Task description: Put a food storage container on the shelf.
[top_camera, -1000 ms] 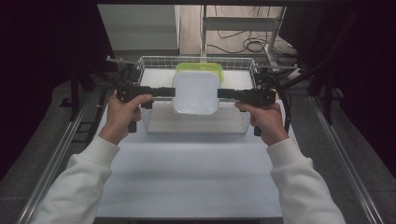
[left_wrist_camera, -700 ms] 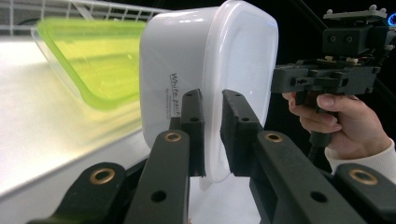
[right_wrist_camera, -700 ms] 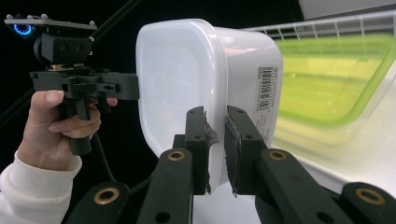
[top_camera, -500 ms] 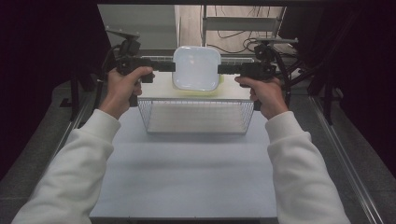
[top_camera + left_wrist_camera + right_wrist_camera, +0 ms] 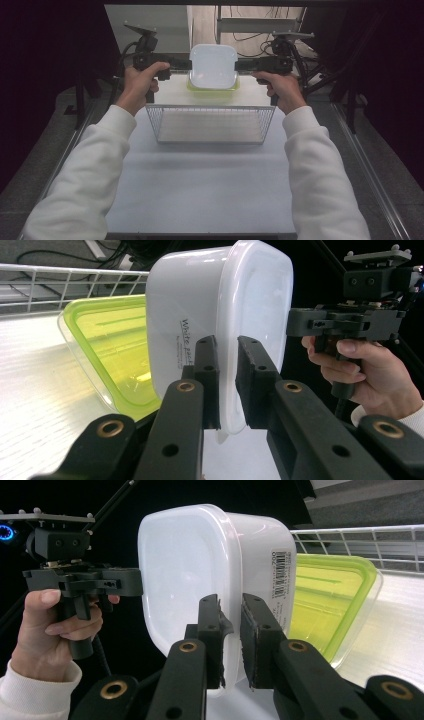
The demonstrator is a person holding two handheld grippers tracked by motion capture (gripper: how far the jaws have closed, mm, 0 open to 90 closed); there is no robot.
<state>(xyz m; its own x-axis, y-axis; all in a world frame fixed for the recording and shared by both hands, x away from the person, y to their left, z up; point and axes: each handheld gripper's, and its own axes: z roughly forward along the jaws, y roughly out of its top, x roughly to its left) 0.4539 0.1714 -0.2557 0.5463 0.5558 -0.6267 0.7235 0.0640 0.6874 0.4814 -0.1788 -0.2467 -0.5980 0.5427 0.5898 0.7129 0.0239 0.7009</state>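
Nearest the person, the wire basket (image 5: 210, 125) sits on the white table (image 5: 200, 190). Beyond it, the white container (image 5: 213, 66) hangs in the air, held level, its broad face turned up toward the high view. The left gripper (image 5: 186, 64) pinches its left rim, the right gripper (image 5: 239, 65) pinches its right rim, pads pressed on the plastic edge. Its long axis cannot be told; it looks nearly square. Just under it lies the green-lidded box (image 5: 212, 86).
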